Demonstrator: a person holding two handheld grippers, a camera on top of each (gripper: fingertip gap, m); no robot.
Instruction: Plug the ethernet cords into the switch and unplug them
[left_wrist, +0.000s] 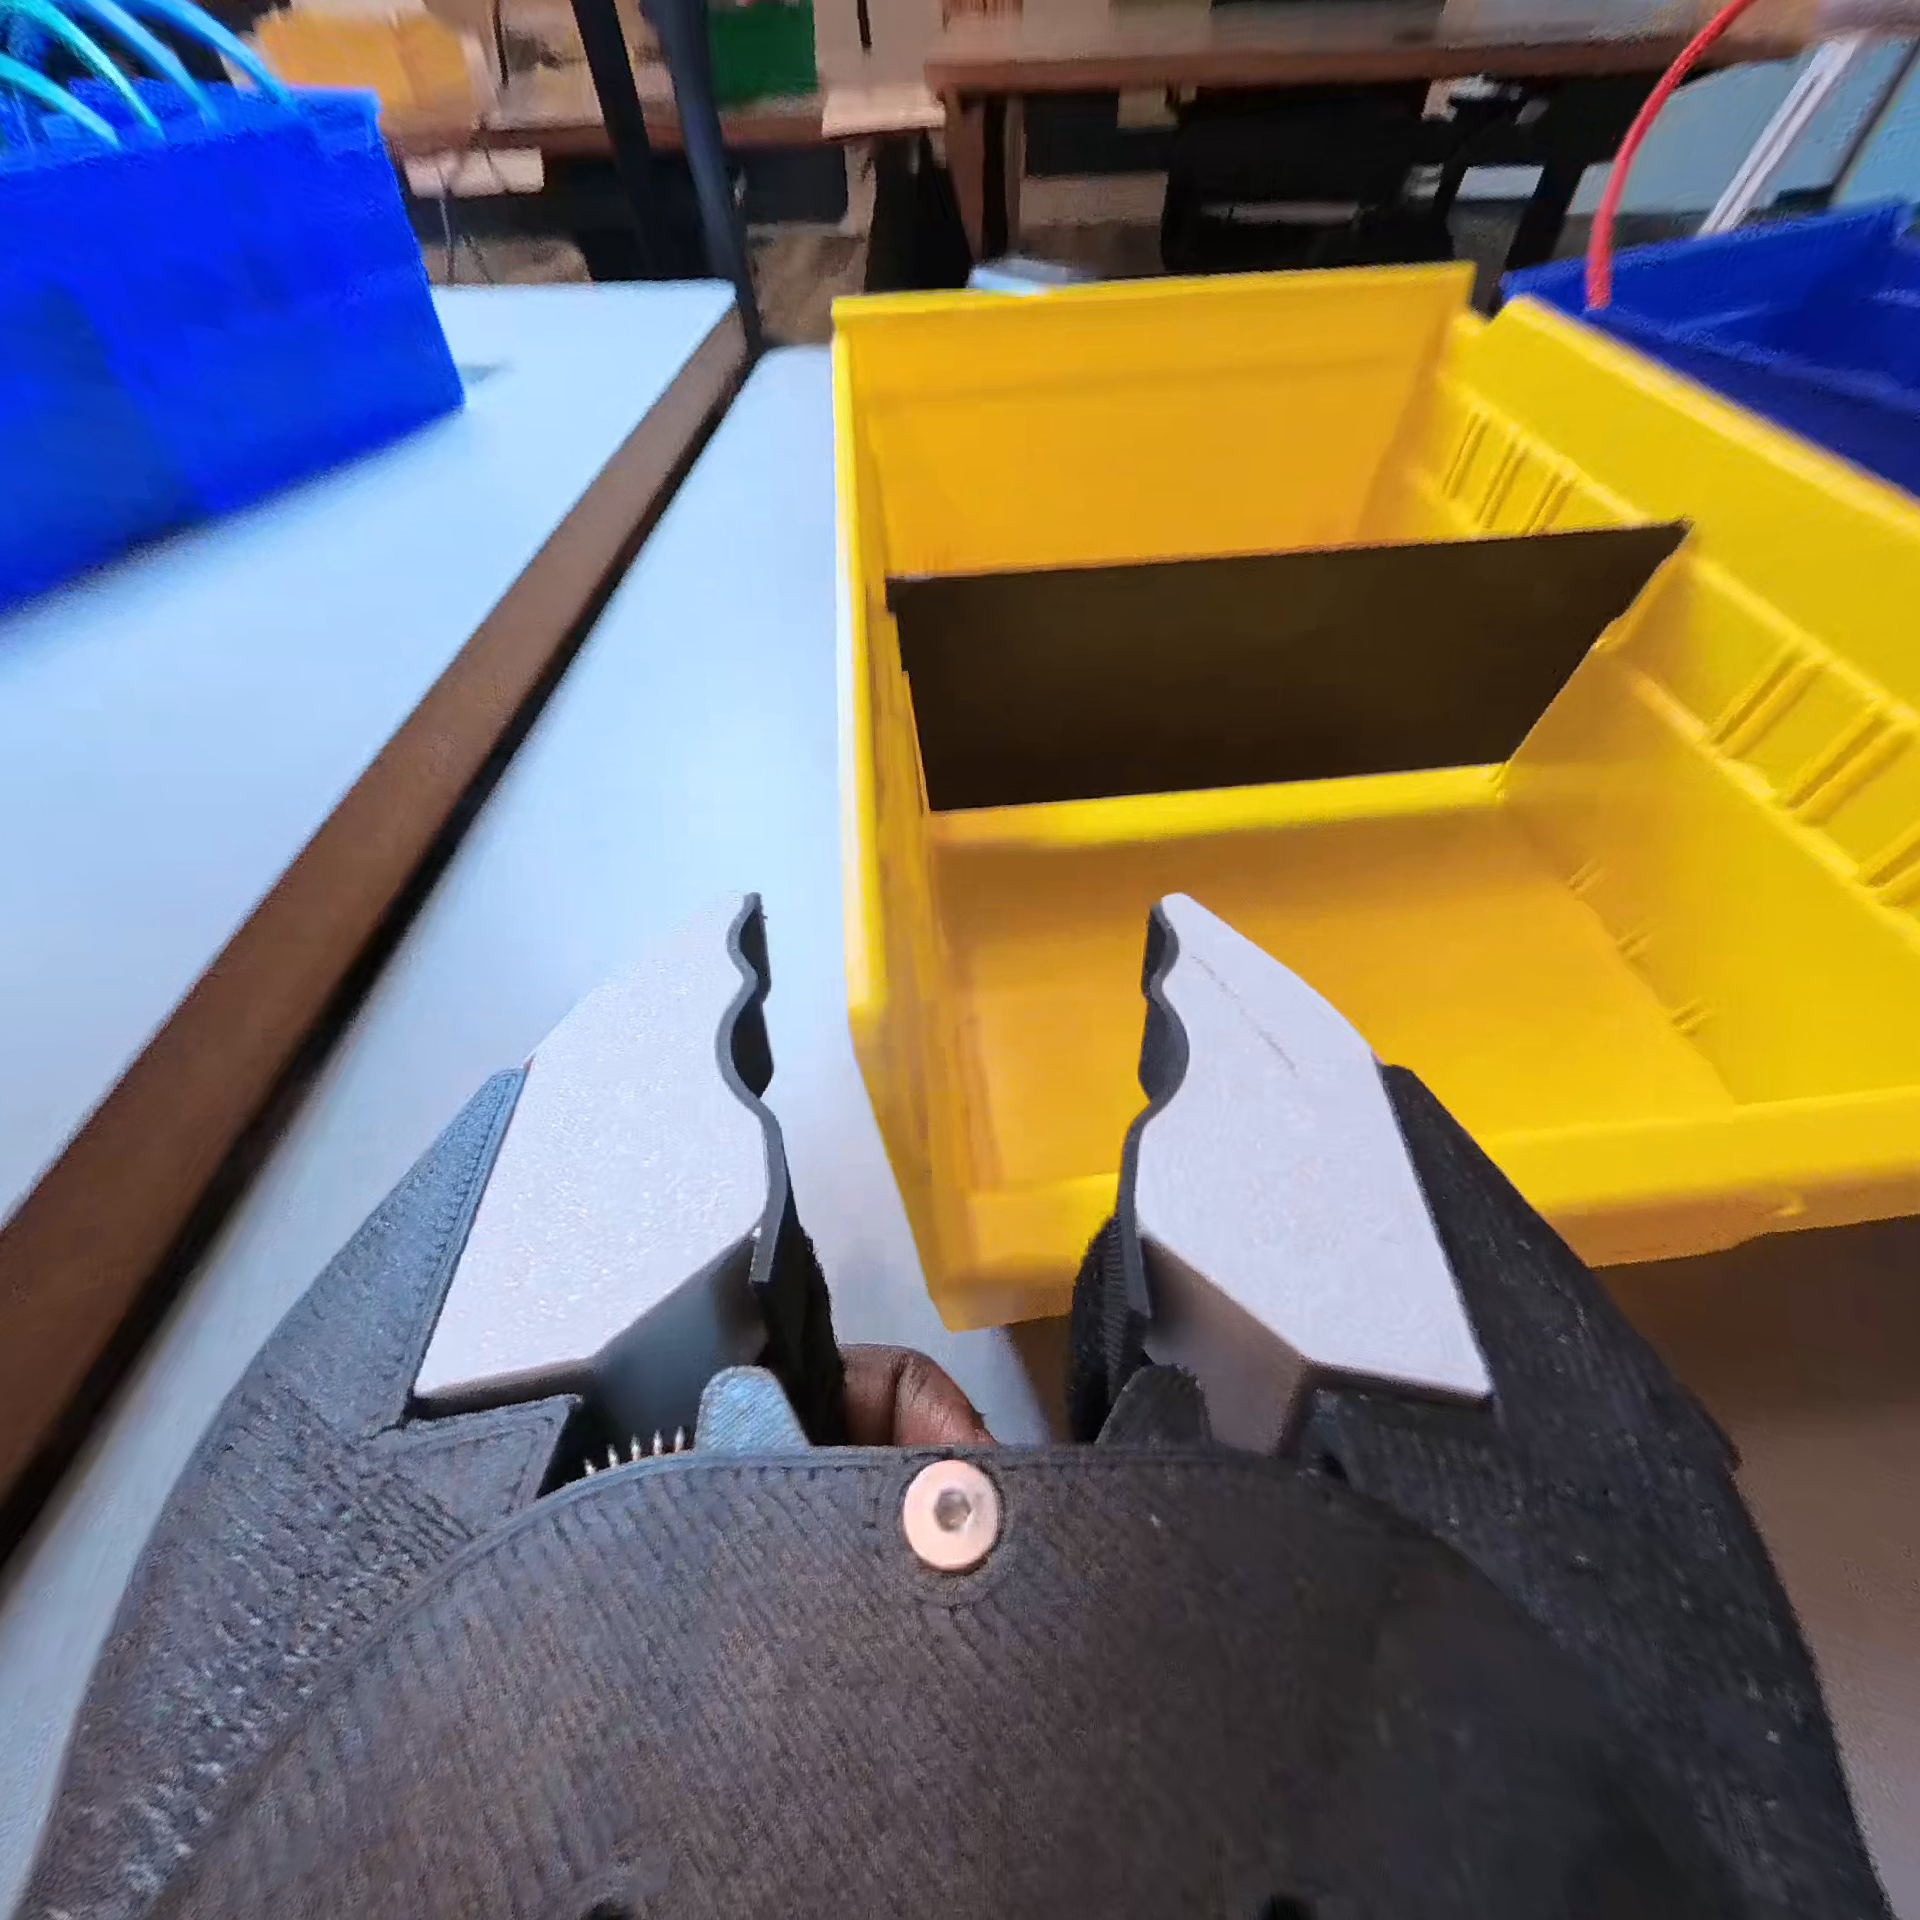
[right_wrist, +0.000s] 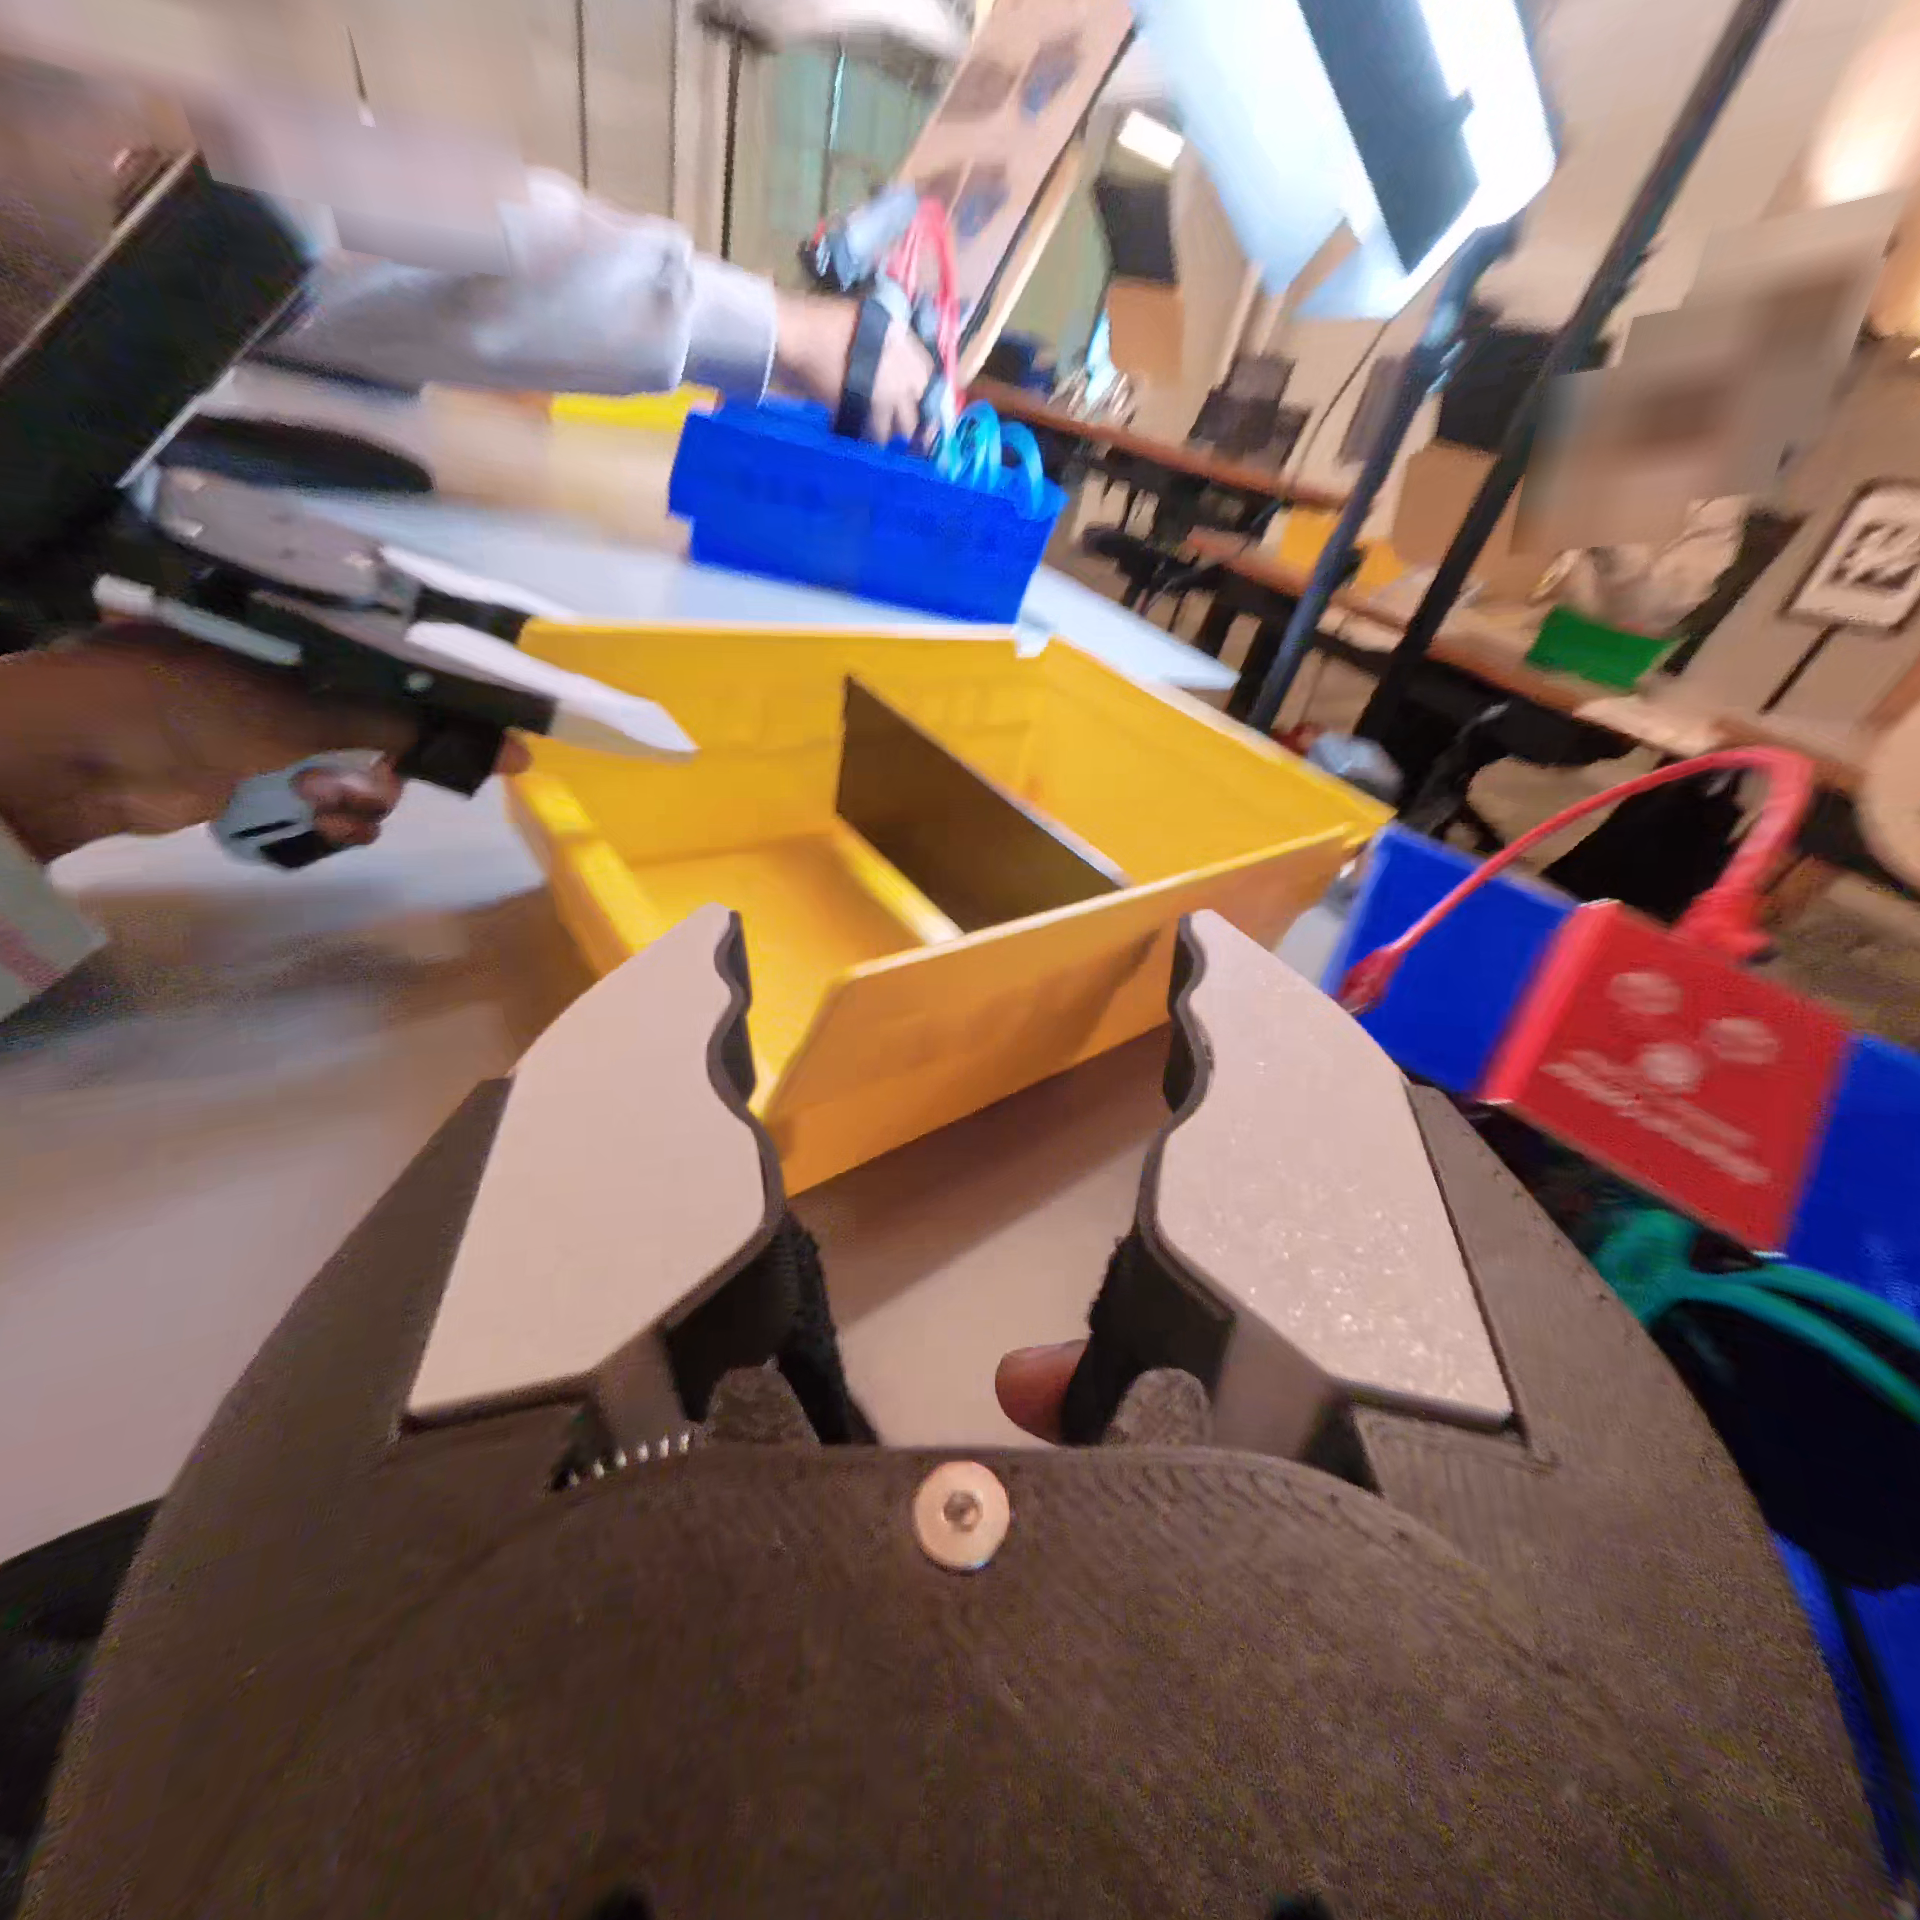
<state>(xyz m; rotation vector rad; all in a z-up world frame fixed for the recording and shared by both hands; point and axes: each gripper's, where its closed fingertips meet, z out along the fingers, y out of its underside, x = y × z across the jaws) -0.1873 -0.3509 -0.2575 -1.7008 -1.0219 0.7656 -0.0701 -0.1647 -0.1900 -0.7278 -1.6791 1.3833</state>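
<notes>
My fingers are grey with black pads on a black ribbed body. The bin is yellow with a black divider; the box and its cord are red, against blue.

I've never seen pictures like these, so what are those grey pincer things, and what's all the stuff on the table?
Each picture comes from a camera riding on a hand-held gripper, a two-fingered pincer a person squeezes. One picture looks along the left hand-held gripper, the other along the right hand-held gripper. Both are open and hold nothing. Ahead sits a yellow bin with a dark divider; both halves look empty. Beside it is a blue bin, with a red cable plugged into a red box. Another blue bin stands farther off.
</notes>
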